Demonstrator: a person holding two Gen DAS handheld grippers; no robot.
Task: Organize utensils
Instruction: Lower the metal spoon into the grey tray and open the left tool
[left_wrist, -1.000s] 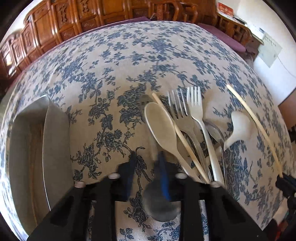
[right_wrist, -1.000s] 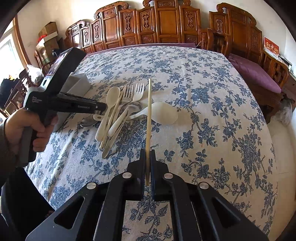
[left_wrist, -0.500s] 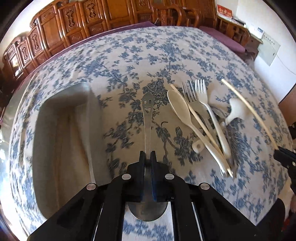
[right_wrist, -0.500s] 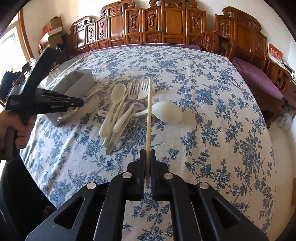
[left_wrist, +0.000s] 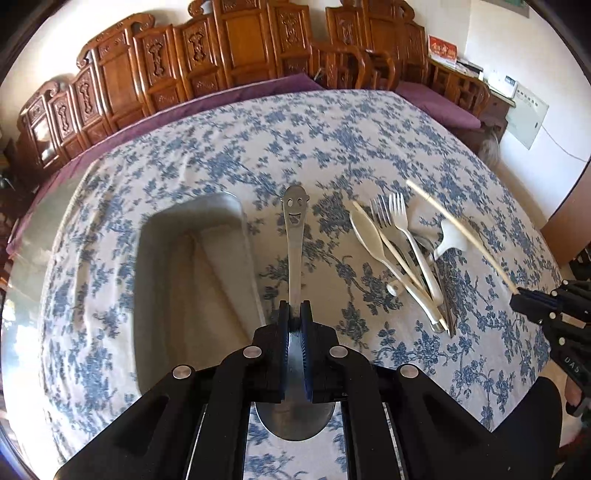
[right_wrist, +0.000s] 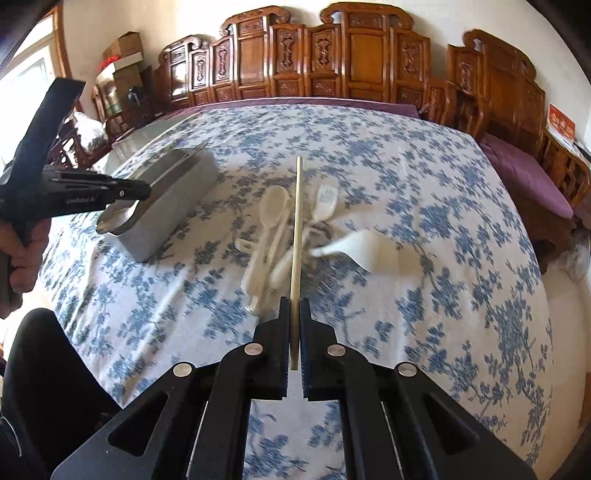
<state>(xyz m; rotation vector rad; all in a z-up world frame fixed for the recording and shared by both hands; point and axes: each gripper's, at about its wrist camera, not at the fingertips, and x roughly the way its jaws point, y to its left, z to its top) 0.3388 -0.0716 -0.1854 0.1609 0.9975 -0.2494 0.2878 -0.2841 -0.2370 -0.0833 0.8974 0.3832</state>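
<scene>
Gripping metal spoon (left_wrist: 294, 236) beside grey tray (left_wrist: 192, 280), chopstick (right_wrist: 296, 236) held, blurry pile (right_wrist: 280, 236).

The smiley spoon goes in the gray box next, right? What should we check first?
1. The left gripper is shut on the smiley spoon, at the neck by its bowl: ok.
2. The spoon is up off the tablecloth: ok.
3. The gray box is open on top and looks empty where visible: ok.
4. The spoon is over the box: not ok in the left view, where it sits beside the right wall.
5. The right gripper is shut on the chopstick, away from the box: ok.
6. The utensil pile is clear of the box: ok.
</scene>
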